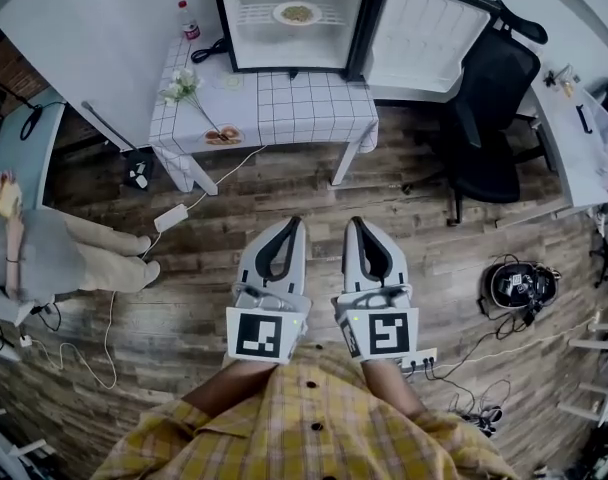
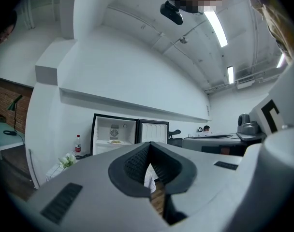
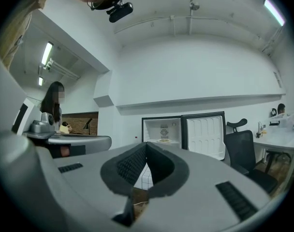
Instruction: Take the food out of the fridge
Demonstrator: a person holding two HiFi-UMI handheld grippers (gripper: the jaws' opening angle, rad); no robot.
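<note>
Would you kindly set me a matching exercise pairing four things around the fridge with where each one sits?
Things:
1. plate of food
2. red-labelled bottle
3. white flowers
4. black office chair

Places:
A. on the wooden floor, right of the open fridge door
B. on the wire shelf inside the fridge
C. lying on the checked table, near its left edge
D. standing at the table's far left corner, beside the fridge

Pairs: 1-B, 2-D, 3-C, 4-A

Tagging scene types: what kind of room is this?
Probably an office or lab, not a kitchen: a mini fridge stands open on a small table, beside a black office chair and a white desk.
</note>
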